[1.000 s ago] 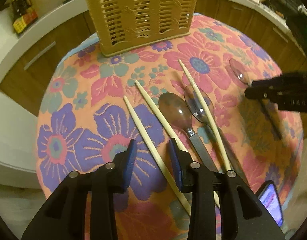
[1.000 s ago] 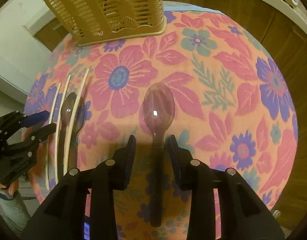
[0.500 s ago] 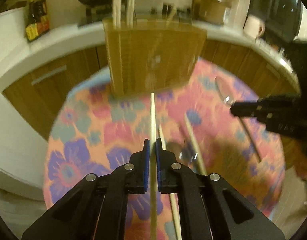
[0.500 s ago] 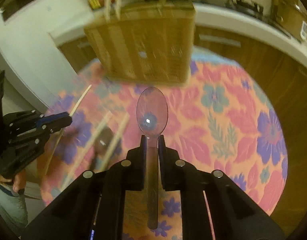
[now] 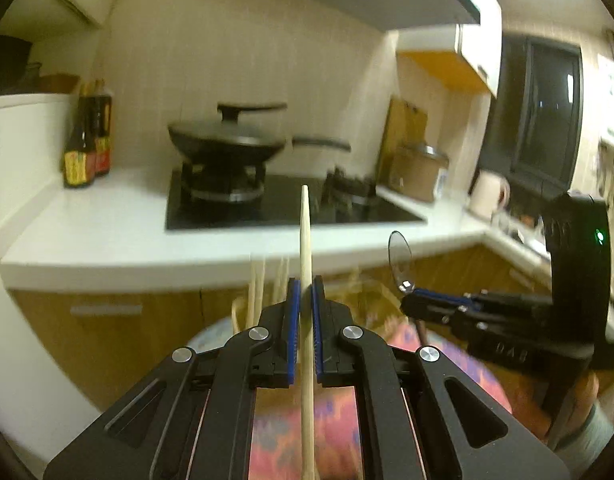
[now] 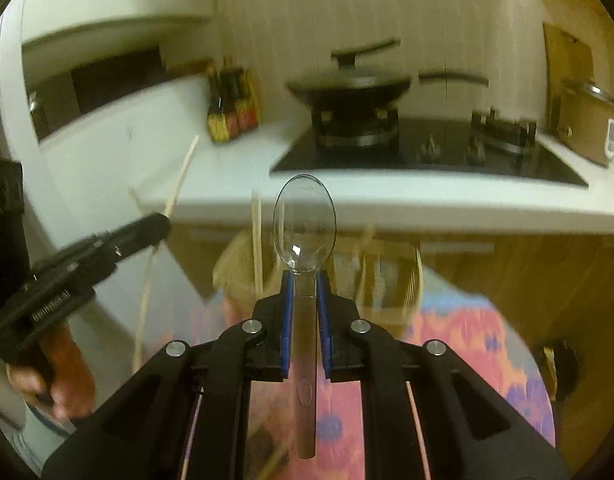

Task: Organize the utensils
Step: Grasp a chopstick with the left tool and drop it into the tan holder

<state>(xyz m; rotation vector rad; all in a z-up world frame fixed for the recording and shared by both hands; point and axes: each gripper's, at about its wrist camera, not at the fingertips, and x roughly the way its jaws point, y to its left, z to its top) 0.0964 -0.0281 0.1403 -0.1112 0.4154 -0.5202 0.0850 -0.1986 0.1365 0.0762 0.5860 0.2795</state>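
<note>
- Left gripper (image 5: 305, 292): fingers (image 5: 293, 320) clamped on a wooden chopstick (image 5: 305, 232), tip rising to frame centre.
- Right gripper (image 6: 305, 284): fingers (image 6: 287, 312) pinching a clear spoon (image 6: 305, 224), bowl just above the tips.
- Both raised over the wicker holder (image 6: 391, 280) on the flowered desk (image 6: 487, 344).

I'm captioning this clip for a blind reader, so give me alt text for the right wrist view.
The right hand-held gripper is shut on a clear plastic spoon, bowl pointing up and away, above a floral tablecloth. Behind it a tan utensil basket blurs; at left, the left hand-held gripper holds a chopstick.
</note>
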